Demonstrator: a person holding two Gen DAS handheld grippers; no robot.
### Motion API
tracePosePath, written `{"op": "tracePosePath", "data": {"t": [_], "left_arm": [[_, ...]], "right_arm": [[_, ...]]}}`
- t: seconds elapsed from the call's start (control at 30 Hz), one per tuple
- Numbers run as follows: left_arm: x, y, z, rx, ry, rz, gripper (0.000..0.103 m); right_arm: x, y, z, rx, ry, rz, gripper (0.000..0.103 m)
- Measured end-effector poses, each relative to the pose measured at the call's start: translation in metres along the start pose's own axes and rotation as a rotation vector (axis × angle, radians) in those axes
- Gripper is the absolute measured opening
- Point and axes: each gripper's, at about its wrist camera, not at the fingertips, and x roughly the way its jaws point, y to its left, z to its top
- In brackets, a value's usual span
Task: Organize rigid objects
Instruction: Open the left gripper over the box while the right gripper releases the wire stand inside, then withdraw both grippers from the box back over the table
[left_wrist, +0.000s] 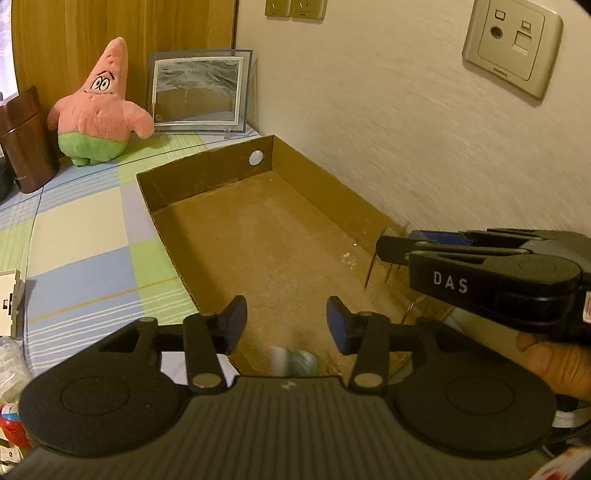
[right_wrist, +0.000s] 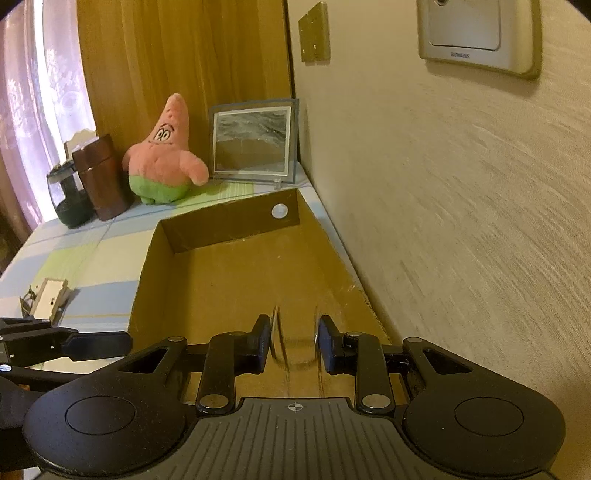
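Observation:
A shallow cardboard box (left_wrist: 207, 173) (right_wrist: 229, 225) lies along the wall on a checked cloth. My left gripper (left_wrist: 286, 325) is open over its near end, above a blurred white and green object (left_wrist: 295, 362) on the box floor. My right gripper (right_wrist: 293, 343) is shut on a clear glass-like object (right_wrist: 295, 347) and holds it over the box's near right side. In the left wrist view the right gripper (left_wrist: 391, 247) comes in from the right with the clear object (left_wrist: 384, 262) hanging under its fingers.
A pink star plush (left_wrist: 99, 107) (right_wrist: 166, 155), a framed picture (left_wrist: 199, 92) (right_wrist: 255, 140) and a brown container (left_wrist: 26, 144) (right_wrist: 101, 177) stand at the back. A white switch part (right_wrist: 50, 299) lies on the cloth left of the box. The wall (right_wrist: 461, 240) runs close on the right.

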Motion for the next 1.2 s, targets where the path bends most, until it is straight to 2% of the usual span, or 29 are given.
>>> {"op": "tracePosePath", "data": {"t": [0.5, 0.87, 1.2], "left_arm": [[-0.016, 0.018, -0.003, -0.037, -0.026, 0.047, 0.043], [-0.047, 0.035, -0.014, -0.053, -0.055, 0.092, 0.043], [-0.100, 0.070, -0.042, -0.081, -0.083, 0.171, 0.057]], "right_arm": [[-0.010, -0.001, 0.000, 0.032, -0.030, -0.008, 0.024], [-0.045, 0.016, 0.005, 0.046, -0.062, 0.015, 0.024], [-0.089, 0.055, 0.006, 0.038, -0.097, 0.055, 0.024]]}}
